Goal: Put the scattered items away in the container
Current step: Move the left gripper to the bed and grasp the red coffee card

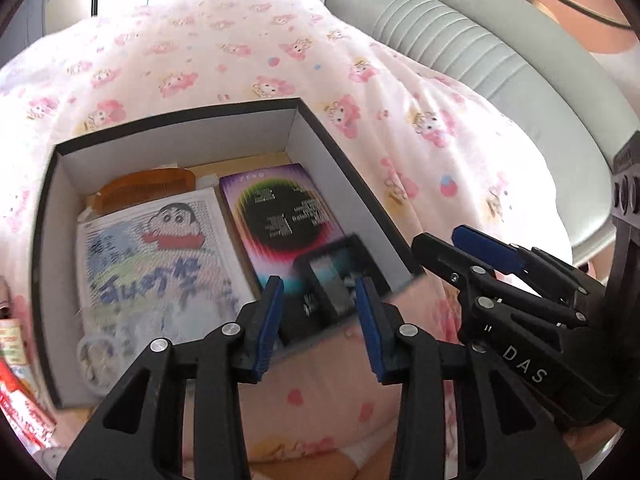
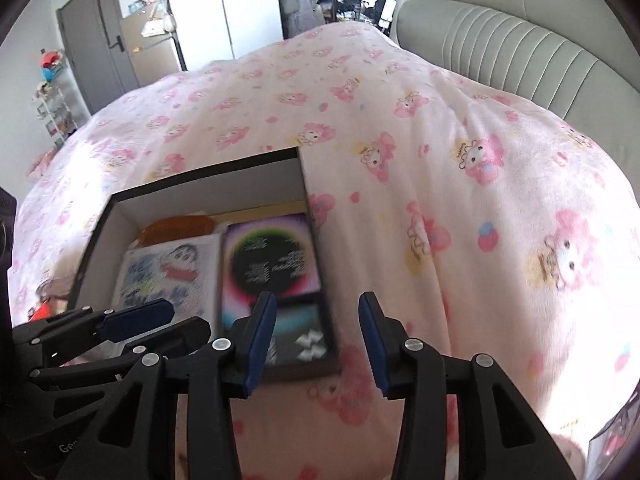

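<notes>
Where the pink blanket (image 2: 400, 128) ends, a grey door (image 2: 100, 36) stands shut.

Motion-blurred black case (image 1: 332, 280), comb (image 1: 148, 190) half-hidden

I found the box (image 1: 312, 120) open from above; its tall walls blocked sideways entry, while the bed (image 2: 440, 160) lay clear toward two o'clock.

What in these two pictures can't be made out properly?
- Small dark box, left view: motion blur smears its print.
- Packets beside the big box, left view: cut off by the edge.
- Comb, right view: half hidden under the cartoon book.
</notes>
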Action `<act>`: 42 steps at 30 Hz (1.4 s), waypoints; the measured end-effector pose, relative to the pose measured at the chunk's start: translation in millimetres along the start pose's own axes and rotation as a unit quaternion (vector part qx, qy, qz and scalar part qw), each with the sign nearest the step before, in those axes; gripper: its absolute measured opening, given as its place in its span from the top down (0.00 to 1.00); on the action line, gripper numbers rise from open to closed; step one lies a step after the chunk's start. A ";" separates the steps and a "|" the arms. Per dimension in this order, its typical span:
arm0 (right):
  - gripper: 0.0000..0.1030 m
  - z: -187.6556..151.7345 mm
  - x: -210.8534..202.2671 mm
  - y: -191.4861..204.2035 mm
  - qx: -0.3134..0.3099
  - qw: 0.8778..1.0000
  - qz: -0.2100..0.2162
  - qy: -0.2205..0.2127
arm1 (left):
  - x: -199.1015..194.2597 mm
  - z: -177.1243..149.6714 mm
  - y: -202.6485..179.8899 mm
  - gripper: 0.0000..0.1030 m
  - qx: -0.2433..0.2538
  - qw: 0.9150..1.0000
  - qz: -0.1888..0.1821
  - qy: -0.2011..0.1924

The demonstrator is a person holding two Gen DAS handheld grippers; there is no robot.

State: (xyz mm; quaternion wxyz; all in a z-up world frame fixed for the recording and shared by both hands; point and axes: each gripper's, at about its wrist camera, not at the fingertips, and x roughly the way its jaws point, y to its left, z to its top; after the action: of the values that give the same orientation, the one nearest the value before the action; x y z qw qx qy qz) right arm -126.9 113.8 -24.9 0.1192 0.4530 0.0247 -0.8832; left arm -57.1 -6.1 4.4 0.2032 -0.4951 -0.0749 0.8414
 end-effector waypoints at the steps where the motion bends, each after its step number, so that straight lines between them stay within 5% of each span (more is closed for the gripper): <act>1: 0.62 -4.2 -6.8 2.9 0.001 1.000 0.007 0.000 | -8.7 -5.4 0.4 0.64 0.000 1.000 -0.001 -0.003; 8: 0.62 -22.2 -36.0 49.9 -0.055 0.997 0.053 0.000 | -54.2 -43.2 27.9 0.64 -0.047 0.999 -0.003 -0.008; 14: 0.63 -39.2 -41.8 123.9 -0.126 0.986 0.112 0.013 | -102.0 -78.7 79.3 0.64 -0.101 0.994 0.040 -0.026; 23: 0.63 -52.9 -25.5 263.5 -0.228 0.945 0.226 0.061 | -170.4 -140.0 186.9 0.64 -0.226 0.967 0.088 -0.081; 28: 0.63 -65.1 3.7 318.7 -0.244 0.918 0.285 0.127 | -177.0 -170.3 238.4 0.58 -0.291 0.948 0.092 -0.095; 42: 0.62 -64.5 104.1 371.7 -0.286 0.894 0.252 0.236 | -124.6 -202.1 340.8 0.58 -0.395 0.912 0.080 -0.077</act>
State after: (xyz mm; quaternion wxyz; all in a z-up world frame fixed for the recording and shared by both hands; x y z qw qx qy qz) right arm -47.5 -256.6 -122.8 0.4526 0.5857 0.1885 -0.6454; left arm 79.4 -381.9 -107.8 -0.0837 -0.4728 -0.3768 0.7922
